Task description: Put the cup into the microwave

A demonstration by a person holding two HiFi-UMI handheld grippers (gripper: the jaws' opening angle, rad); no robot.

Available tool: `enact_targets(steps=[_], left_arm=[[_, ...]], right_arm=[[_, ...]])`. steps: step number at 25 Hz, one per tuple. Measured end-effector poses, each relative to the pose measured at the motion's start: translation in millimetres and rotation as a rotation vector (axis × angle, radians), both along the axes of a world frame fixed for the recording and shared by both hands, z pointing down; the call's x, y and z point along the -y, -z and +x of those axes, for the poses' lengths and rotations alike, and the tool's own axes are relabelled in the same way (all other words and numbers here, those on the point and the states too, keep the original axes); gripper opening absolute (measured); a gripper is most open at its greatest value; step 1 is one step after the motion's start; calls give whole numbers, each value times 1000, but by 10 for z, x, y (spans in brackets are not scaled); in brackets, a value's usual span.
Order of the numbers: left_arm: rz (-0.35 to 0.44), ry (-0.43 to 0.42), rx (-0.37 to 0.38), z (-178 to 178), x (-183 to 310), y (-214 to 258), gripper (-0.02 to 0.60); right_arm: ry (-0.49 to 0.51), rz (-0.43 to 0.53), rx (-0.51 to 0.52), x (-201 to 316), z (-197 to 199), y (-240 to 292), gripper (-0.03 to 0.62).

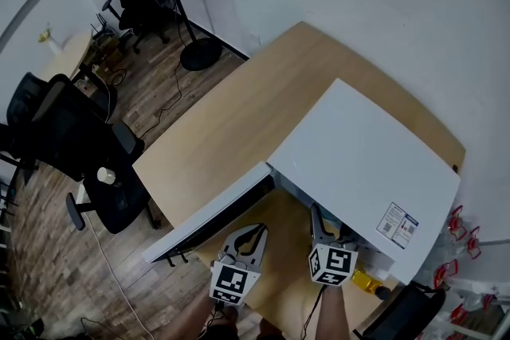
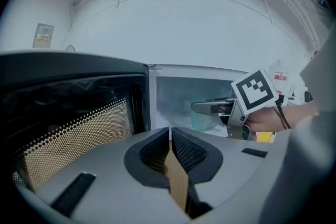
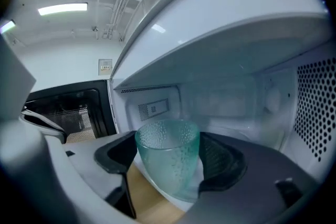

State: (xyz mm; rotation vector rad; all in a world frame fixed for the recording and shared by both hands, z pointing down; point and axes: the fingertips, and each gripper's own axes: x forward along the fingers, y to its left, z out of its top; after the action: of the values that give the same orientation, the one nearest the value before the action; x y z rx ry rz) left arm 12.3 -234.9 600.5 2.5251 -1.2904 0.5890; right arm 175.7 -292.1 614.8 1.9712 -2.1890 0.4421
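**Cup held in the right claw at the microwave's mouth**

In the head view a chair [image 1: 88, 147] stands at 9 o'clock, off the wooden table [image 1: 231, 123]. The microwave door [image 1: 215, 215] hangs open and reaches toward 8 o'clock from the white microwave [image 1: 366, 163].

The left gripper [image 1: 253, 233] sits at 6 o'clock, just inside the open door. In its own view the left gripper [image 2: 169, 134] has its jaws drawn together to a thin slit with nothing between them. The door's dotted window [image 2: 68, 118] lies at its 9 o'clock.

At its 3 o'clock the right gripper [image 1: 321, 223] points into the oven's opening. In its own view the right gripper [image 3: 168, 165] is clamped on the cup [image 3: 168, 162], a pale green, pebbled glass. One dark pad lies at the cup's 9 o'clock and the other at its 3 o'clock. The cup stands nearly upright, rim up, over the front sill of the cavity. The perforated side wall [image 3: 315, 107] lies at 3 o'clock. From the left gripper view the cup [image 2: 200, 120] shows just under the right gripper [image 2: 210, 107], inside the lit opening.
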Motion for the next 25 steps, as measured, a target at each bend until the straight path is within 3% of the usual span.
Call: enact_targets(steps=[25], left_arm=[[6, 1, 14, -67, -23, 72, 35]], right_arm=[[-9, 15, -19, 18, -43, 121, 359]])
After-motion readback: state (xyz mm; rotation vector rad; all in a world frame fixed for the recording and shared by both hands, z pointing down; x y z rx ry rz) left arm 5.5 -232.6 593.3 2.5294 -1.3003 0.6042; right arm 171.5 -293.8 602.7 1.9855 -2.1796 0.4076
